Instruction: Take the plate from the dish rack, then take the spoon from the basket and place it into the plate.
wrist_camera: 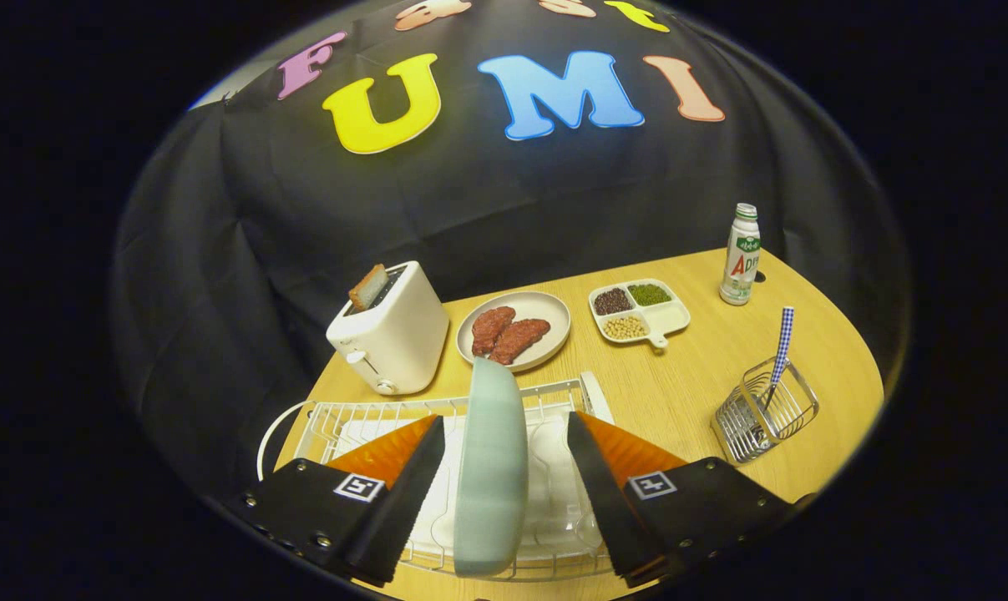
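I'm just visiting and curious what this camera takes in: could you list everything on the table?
Plate: one, pale blue-green, upright in the dish rack, between the fingers, untouched.
Dish rack: one, white wire.
Toaster: one, white, bread in its slot, beyond the rack.
Meat plate: one, beige, two brown pieces.
Divided dish: one, white, three kinds of beans.
Bottle: one, white, green cap.
Basket: one, metal wire.
Spoon: one, blue-checked handle, standing in the basket.
Table: one, light wood.
Gripper: one, black and orange fingers, open.

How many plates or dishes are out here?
3: a pale blue plate on edge in the dish rack between the open gripper fingers, a meat plate beside the toaster, and a divided dish beyond.
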### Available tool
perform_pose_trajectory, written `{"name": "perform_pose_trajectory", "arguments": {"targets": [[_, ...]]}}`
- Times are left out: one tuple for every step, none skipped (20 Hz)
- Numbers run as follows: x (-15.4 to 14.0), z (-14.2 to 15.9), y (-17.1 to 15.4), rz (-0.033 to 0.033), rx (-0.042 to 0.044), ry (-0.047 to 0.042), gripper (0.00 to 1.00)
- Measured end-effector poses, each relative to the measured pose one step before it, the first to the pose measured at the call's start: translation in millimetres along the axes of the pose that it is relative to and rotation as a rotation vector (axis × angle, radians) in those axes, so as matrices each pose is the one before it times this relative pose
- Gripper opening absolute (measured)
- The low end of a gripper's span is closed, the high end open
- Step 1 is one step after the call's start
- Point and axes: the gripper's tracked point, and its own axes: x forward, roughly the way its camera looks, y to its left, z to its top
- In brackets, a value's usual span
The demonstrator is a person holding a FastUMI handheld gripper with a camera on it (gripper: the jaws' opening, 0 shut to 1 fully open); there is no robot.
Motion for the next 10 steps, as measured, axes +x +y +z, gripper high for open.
{"name": "perform_pose_trajectory", "arguments": {"targets": [[3.33, -4.35, -0.37, -0.00693, 0.00036, 0.03006, 0.85], [3.14, -4.74, 1.12, -0.00440, -0.00842, 0.02208, 0.78], [2.88, -0.60, -0.23, -0.00631, -0.00768, 0.01772, 0.78], [2.36, -3.66, 1.78, -0.00130, -0.00521, 0.01520, 0.75], [1.74, -0.61, 1.06, -0.00719, -0.00931, 0.00840, 0.71], [0.97, 0.55, 2.81, 0.00057, -0.01112, 0.00906, 0.71], [9.01, -5.29, -3.73, -0.02474, -0.01754, 0.01840, 0.55], [-4.83, 1.04, -2.21, -0.02030, -0.01451, 0.00972, 0.40], [0.57, 0.65, -3.54, -0.01631, -0.00383, 0.01499, 0.39], [0.00, -0.91, -2.88, -0.02237, -0.00234, 0.01127, 0.37]]}}
